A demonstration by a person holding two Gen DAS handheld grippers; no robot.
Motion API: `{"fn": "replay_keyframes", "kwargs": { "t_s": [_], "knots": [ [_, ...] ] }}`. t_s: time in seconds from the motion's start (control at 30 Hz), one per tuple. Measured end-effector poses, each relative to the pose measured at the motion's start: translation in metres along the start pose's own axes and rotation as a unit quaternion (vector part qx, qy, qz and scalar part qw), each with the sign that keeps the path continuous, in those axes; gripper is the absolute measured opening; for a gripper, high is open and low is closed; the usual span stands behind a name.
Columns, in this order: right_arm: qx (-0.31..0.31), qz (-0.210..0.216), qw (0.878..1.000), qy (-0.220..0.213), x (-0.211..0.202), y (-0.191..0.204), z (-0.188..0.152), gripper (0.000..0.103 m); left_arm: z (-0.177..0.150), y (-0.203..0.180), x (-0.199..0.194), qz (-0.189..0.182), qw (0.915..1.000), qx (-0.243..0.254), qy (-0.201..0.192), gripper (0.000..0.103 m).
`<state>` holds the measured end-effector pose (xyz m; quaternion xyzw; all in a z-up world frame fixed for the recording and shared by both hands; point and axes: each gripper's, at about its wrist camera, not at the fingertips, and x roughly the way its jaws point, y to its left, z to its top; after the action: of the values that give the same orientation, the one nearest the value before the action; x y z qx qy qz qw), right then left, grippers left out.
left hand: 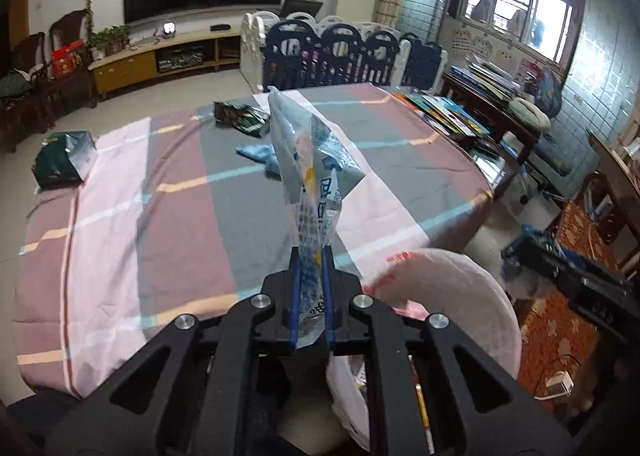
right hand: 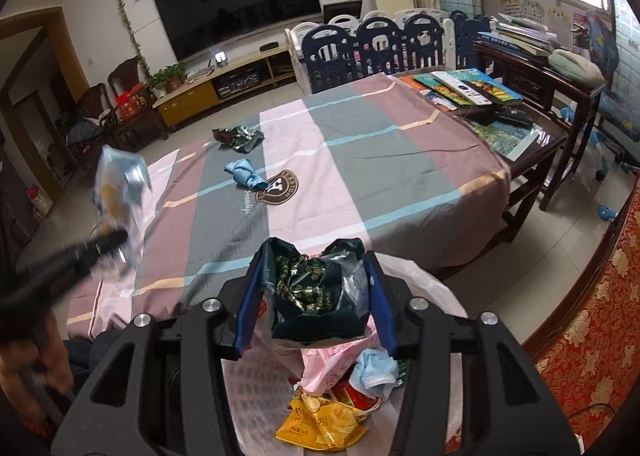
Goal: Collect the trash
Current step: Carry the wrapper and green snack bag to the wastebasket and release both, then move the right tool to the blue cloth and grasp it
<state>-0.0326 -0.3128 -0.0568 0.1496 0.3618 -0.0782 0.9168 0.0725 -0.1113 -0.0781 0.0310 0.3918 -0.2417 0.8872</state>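
My left gripper is shut on a clear blue-printed plastic wrapper that stands up from its fingers above the table's near edge; it shows blurred in the right wrist view. My right gripper grips a crumpled dark green foil bag between its blue pads, above the trash bag, which holds a yellow packet and a blue mask. On the table lie a dark green wrapper, a blue crumpled cloth and another green bag.
The table carries a striped pink, grey and mauve cloth. Books and remotes lie on a side table at the right. A blue-and-white playpen fence stands behind. A red patterned rug covers the floor at the right.
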Motion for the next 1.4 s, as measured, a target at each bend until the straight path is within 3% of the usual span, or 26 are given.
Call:
{"fn": "replay_keyframes", "kwargs": {
  "t_s": [0.17, 0.47, 0.5, 0.57, 0.6, 0.63, 0.87, 1.03, 1.4],
  "knots": [
    [0.020, -0.015, 0.999, -0.027, -0.022, -0.012, 0.011, 0.049, -0.031, -0.036, 0.026, -0.084, 0.9937, 0.039, 0.062, 0.011],
    [0.043, -0.023, 0.999, -0.003, -0.017, -0.021, 0.007, 0.049, -0.067, -0.078, 0.053, -0.112, 0.9785, 0.123, 0.122, 0.012],
    [0.045, -0.025, 0.999, 0.000, -0.016, -0.021, 0.005, 0.049, -0.067, -0.078, 0.053, -0.117, 0.9769, 0.128, 0.125, 0.017],
    [0.047, -0.031, 0.998, 0.006, -0.013, -0.021, 0.004, 0.049, -0.068, -0.079, 0.051, -0.116, 0.9765, 0.132, 0.125, 0.048],
    [0.048, -0.035, 0.998, 0.010, -0.012, -0.021, 0.003, 0.050, -0.067, -0.081, 0.049, -0.112, 0.9772, 0.132, 0.123, 0.077],
    [0.054, -0.039, 0.998, 0.016, -0.009, -0.023, 0.002, 0.050, -0.066, -0.082, 0.046, -0.106, 0.9792, 0.131, 0.113, 0.088],
    [0.099, -0.045, 0.992, 0.057, 0.009, -0.036, -0.013, 0.056, -0.048, -0.062, 0.026, -0.067, 0.9899, 0.111, 0.057, 0.088],
    [0.108, -0.050, 0.991, 0.052, 0.008, -0.033, -0.014, 0.074, -0.032, -0.033, 0.019, -0.051, 0.9967, 0.053, 0.034, 0.088],
    [0.102, -0.051, 0.992, 0.048, 0.008, -0.026, -0.013, 0.080, -0.018, 0.000, 0.015, -0.025, 0.9996, -0.012, 0.009, 0.088]
  ]
}}
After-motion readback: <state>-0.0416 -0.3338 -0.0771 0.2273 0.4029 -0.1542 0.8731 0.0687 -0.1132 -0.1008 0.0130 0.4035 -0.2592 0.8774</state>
